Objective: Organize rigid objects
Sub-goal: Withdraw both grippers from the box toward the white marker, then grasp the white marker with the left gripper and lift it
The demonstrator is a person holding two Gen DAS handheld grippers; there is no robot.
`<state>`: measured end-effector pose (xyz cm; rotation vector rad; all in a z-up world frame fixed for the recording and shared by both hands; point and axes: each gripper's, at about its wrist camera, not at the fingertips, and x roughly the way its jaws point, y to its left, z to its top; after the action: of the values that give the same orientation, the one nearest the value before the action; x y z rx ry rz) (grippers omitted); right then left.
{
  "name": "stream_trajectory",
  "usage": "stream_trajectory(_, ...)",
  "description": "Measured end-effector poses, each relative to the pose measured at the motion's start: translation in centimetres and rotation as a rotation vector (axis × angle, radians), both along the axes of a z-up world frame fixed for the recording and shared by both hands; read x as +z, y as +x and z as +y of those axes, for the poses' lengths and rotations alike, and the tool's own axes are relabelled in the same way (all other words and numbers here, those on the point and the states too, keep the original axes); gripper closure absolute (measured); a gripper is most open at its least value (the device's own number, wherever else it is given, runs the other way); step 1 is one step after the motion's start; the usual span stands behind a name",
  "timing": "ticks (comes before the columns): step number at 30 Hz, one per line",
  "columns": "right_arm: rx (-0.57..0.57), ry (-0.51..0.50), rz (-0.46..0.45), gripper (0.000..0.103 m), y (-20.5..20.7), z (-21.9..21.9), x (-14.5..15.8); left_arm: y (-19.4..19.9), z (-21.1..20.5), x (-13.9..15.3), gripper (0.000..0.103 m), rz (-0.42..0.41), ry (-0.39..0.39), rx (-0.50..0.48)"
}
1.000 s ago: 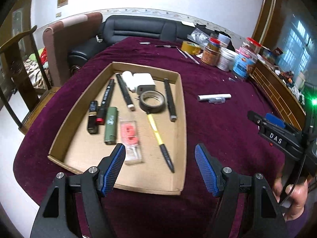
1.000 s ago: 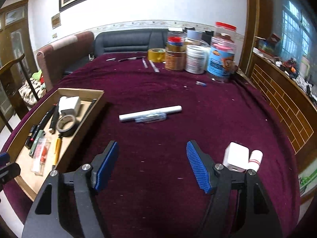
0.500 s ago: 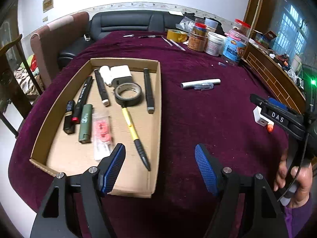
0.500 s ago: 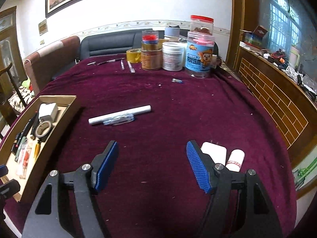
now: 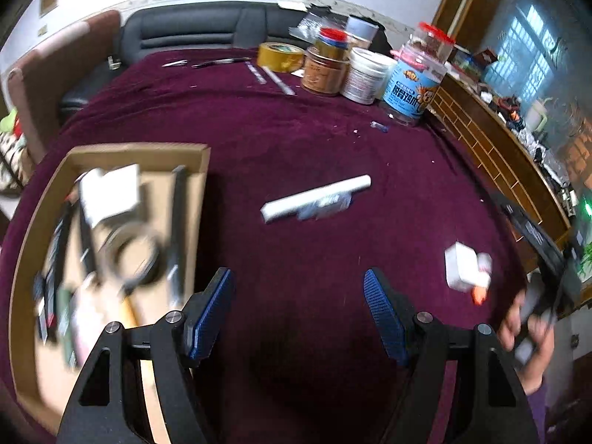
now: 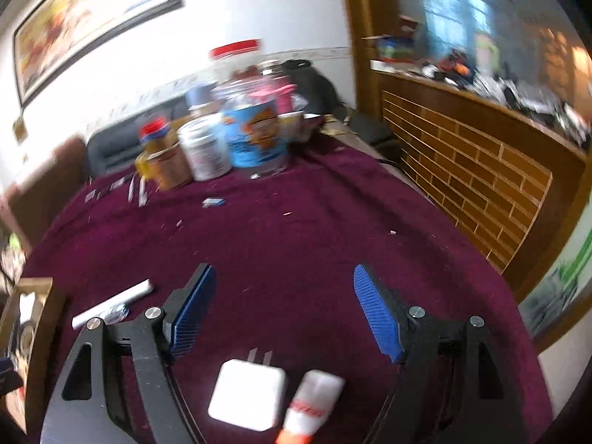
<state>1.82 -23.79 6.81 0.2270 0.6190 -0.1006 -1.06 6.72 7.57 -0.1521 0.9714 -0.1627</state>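
Left wrist view: the cardboard tray (image 5: 201,185) sits at left on the maroon counter (image 5: 296,140), the left gripper (image 5: 298,310) spread wide and empty, a white tube (image 5: 314,198) ahead. The right gripper (image 6: 283,310) gapes wide, empty, above the white charger (image 6: 246,399) and small bottle (image 6: 314,403).

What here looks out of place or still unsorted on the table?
Three things lie loose on the purple cloth, outside the cardboard tray: a white stick mid-table with a small clear item beside it, a white charger block and a small white bottle beside it. Nothing looks spilled or broken; blur hides detail.
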Motion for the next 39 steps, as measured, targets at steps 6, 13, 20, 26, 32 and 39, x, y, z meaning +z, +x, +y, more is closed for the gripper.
stream_trajectory(6,-0.017,0.171,0.065,0.026,1.2,-2.9,-1.5,9.0,-3.5,-3.1,0.036,0.061,0.03,-0.081)
stream_trajectory(13,0.003,0.164,0.1,0.026,1.5,-2.6,-1.8,11.3,-7.0,-5.9,0.038,0.088,0.115,-0.208)
stream_trajectory(20,0.035,0.162,0.133,0.026,2.0,-2.1,-2.3,3.9,-9.0,-4.5,0.063,0.115,0.024,-0.401)
stream_trajectory(26,0.036,0.181,0.15,0.026,2.2,-2.3,-2.7,4.5,-7.8,-4.1,0.063,0.11,-0.039,-0.287)
stream_trajectory(32,0.043,0.175,0.162,0.026,2.4,-2.2,-2.9,5.2,-9.0,-5.6,0.063,0.112,0.01,-0.249)
stream_trajectory(39,0.051,0.202,0.164,0.026,2.5,-2.4,-3.1,2.6,-8.9,-5.4,0.07,0.11,0.164,-0.246)
